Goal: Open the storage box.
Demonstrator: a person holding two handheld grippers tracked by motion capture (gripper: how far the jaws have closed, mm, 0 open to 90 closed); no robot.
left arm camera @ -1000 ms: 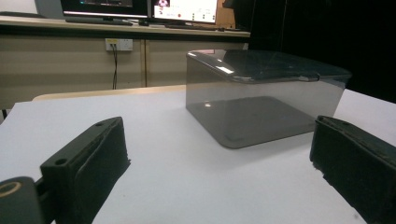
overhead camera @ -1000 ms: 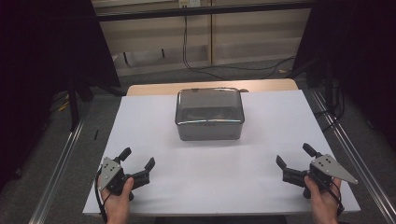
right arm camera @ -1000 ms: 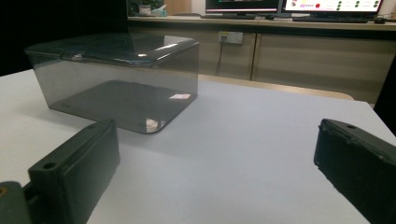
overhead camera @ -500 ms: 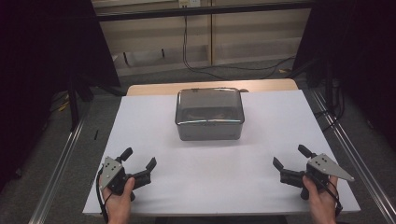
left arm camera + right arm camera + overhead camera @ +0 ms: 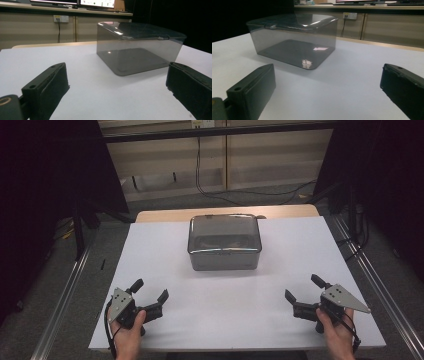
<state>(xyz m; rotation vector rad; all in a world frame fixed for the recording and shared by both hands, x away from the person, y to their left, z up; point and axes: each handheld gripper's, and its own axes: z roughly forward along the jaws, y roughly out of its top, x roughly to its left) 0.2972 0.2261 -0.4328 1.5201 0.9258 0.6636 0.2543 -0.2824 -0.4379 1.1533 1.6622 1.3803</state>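
Observation:
A smoky see-through plastic box [image 5: 224, 241] with a closed lid stands at the middle back of the white table [image 5: 150, 250]. It looks empty in the left gripper view [image 5: 140, 47] and the right gripper view [image 5: 294, 40]. My left gripper [image 5: 150, 289] rests near the front left edge, open, nothing between its jaws, a hand around it. At the front right, my right gripper [image 5: 304, 288] is open too, held by the other hand. Both point toward the box from well short of it.
Metal rails [image 5: 60, 305] run along both sides of the table. Beyond the far edge lies a floor with cables [image 5: 235, 195] and a low wall. Dark curtains hang at left and right. White tabletop stretches between the grippers and the box.
Both grippers have shifted slightly toward the table's centre and a little nearer the front edge. The box has not moved.

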